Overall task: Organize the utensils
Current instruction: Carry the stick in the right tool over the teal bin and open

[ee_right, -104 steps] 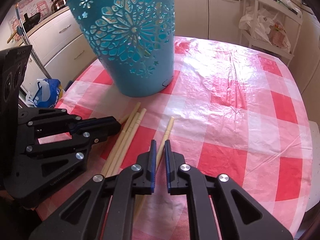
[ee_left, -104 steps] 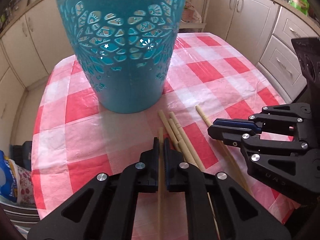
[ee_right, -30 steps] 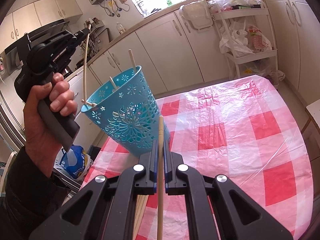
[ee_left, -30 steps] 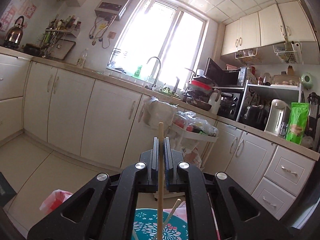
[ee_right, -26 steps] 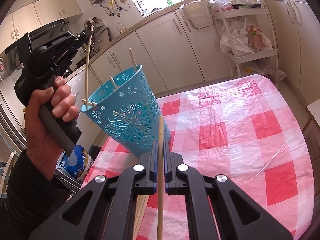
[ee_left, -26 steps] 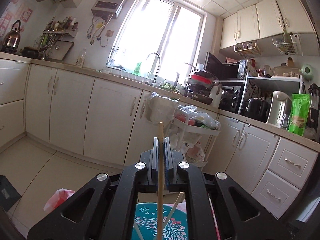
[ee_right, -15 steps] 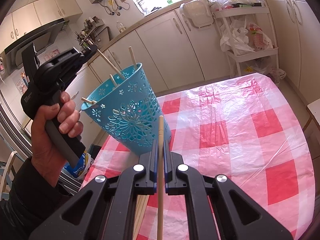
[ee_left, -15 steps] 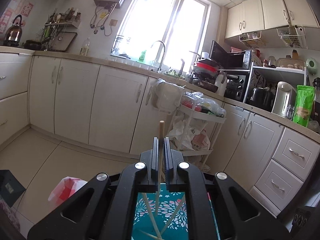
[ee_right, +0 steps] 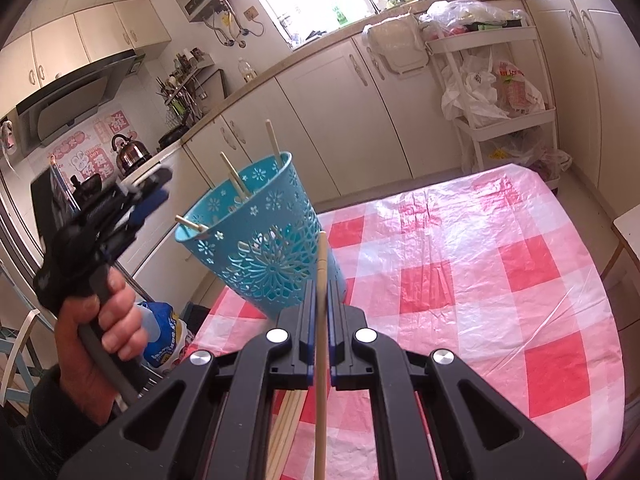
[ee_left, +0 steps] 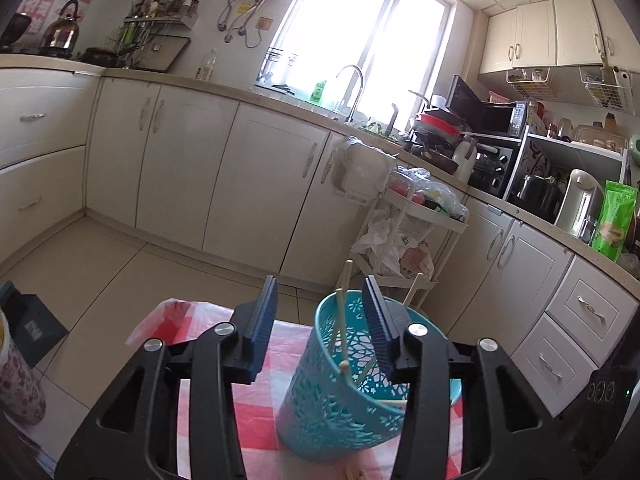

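Observation:
A teal cut-out basket (ee_left: 340, 400) stands on the red-and-white checked table (ee_right: 480, 280) and holds several wooden chopsticks (ee_left: 341, 320). My left gripper (ee_left: 320, 328) hovers just before the basket's rim. Its jaws are opening and nothing is between the pads; the basket and its chopsticks show beyond the gap. In the right wrist view the left gripper (ee_right: 148, 200) is blurred, to the left of the basket (ee_right: 260, 248), held by a hand (ee_right: 104, 320). My right gripper (ee_right: 320, 292) is shut on one chopstick (ee_right: 321, 256) that points up at the basket. More chopsticks (ee_right: 288, 420) lie on the table under it.
White kitchen cabinets (ee_left: 180, 168) run behind the table. A white trolley (ee_right: 500, 80) with plastic bags stands at the far right. A blue bag (ee_right: 164, 336) sits on the floor left of the table. A flowered container (ee_left: 16, 384) is at the left edge.
The left gripper has let go of its chopstick, which now leans in the basket, and its jaws have parted. It has sunk and drawn back from above the basket. The right gripper has kept still.

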{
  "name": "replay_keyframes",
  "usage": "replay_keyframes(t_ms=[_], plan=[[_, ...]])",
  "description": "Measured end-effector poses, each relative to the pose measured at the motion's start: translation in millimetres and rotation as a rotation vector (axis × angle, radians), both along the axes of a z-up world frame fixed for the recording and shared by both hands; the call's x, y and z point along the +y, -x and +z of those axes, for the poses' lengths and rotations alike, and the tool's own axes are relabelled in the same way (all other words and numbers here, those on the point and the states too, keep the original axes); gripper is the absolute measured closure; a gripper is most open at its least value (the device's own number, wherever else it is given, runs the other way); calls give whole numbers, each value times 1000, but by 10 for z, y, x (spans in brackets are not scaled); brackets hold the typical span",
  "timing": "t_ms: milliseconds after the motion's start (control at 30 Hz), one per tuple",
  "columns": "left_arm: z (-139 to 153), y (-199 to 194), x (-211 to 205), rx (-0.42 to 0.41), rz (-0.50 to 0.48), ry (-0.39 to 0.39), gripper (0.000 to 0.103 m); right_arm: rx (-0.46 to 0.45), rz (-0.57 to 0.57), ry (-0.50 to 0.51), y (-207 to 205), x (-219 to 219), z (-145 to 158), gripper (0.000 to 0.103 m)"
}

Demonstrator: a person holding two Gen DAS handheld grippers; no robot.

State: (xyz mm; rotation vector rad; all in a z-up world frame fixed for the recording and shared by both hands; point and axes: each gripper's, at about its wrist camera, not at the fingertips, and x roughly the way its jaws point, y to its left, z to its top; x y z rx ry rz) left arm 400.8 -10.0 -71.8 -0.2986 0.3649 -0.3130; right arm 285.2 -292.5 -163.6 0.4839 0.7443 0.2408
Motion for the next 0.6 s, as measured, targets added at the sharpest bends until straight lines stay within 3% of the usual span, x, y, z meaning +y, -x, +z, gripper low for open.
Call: replay_keyframes(t_ms=[133,267,500,600], plan=[[-86,-44,85,48,30,3,57,-55,-12,-26,-5,-33,221,97],[-57,12,89,22,63,-55,57,-143,-9,-30,-131,0,574,97],[-77,-46,184,77,77,-47,54,-306,21,-5,-721,168,1166,97],[-72,-65,225,83,87,-46,54,-355,19,-6,-1021,245,1281,97]])
